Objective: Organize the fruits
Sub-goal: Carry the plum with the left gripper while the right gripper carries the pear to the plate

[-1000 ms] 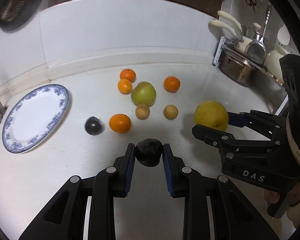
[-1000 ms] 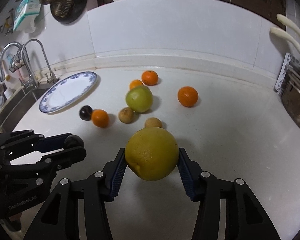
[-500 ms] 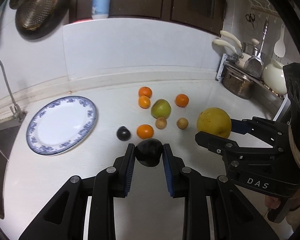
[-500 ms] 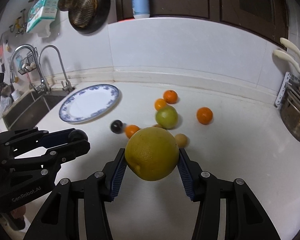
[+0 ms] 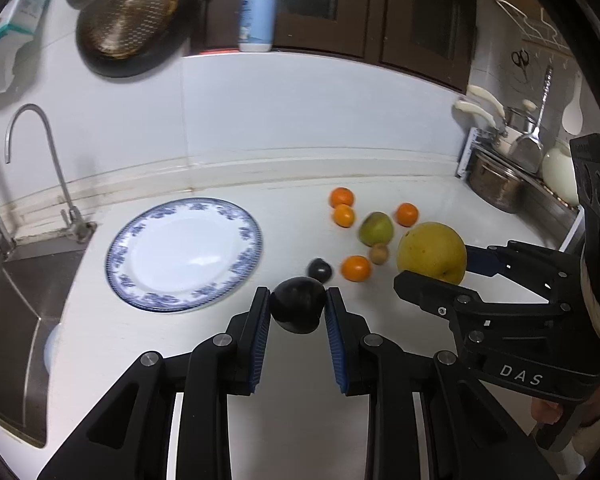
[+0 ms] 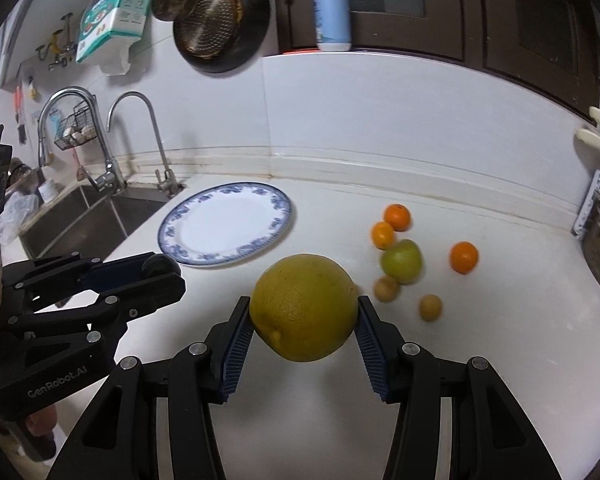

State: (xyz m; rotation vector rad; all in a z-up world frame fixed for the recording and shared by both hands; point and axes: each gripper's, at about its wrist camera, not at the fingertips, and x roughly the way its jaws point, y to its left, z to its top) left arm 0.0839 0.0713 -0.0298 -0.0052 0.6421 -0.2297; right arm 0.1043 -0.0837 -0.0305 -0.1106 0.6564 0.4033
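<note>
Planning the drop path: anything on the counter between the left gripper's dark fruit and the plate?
Nothing: bare white counter between the dark fruit in the left gripper and the plate, as the left wrist view shows.

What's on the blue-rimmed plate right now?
Nothing: the plate shows bare white in both views. The dark fruit in the left gripper covers none of it; the yellow fruit in the right gripper sits clear of its rim.
</note>
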